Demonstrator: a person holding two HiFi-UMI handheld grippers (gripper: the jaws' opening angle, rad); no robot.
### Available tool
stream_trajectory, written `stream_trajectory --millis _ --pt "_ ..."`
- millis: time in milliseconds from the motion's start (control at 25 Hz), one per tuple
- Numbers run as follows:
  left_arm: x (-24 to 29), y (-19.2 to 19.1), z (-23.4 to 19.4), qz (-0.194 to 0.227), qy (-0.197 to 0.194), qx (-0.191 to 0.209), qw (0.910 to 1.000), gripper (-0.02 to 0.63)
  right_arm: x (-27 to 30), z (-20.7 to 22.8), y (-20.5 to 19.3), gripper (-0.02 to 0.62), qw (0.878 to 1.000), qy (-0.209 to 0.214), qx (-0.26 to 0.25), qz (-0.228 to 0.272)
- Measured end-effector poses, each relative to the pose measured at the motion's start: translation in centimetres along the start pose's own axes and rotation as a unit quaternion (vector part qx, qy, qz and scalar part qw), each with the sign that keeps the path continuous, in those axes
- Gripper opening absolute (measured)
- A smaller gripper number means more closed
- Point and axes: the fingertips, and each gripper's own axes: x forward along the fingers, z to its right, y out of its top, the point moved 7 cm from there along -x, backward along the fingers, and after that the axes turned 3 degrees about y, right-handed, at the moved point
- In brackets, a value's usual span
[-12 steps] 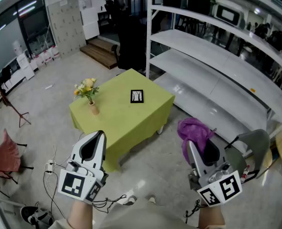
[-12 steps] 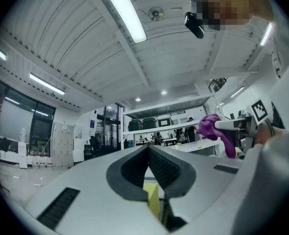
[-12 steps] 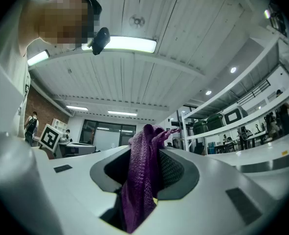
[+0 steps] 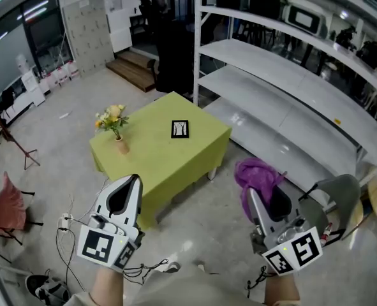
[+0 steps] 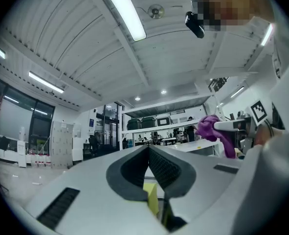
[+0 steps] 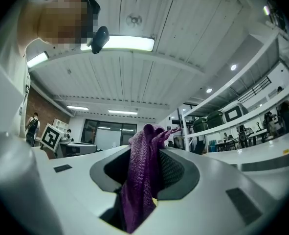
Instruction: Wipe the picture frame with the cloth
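Note:
A small black picture frame [image 4: 180, 129] lies flat on the green-covered table [image 4: 156, 161], far ahead of both grippers. My right gripper [image 4: 250, 195] is shut on a purple cloth [image 4: 257, 173], which bunches out above the jaws; the cloth [image 6: 143, 180] fills the jaw gap in the right gripper view. My left gripper [image 4: 134, 180] is held over the floor in front of the table, jaws closed together with nothing between them [image 5: 148, 151]. Both gripper views point up at the ceiling.
A vase of yellow flowers [image 4: 114, 125] stands on the table's left part. White shelving [image 4: 284, 88] runs along the right. A pink chair [image 4: 6, 206] and cables [image 4: 67, 234] lie at the left. A grey chair [image 4: 341, 199] is beside my right gripper.
The view has shifted slightly; table and frame sit a little further left in the picture. Both grippers hold the same pose and state.

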Motion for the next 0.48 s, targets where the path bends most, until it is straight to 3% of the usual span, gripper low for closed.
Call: stream_trajectory --millis 480 --pt "1.5 -0.6 4.1 -0.015 0.007 0.006 0.9999 0.008 -1.7 4.1 -1.6 0.147 1.0 0.014 0.015 -0.024"
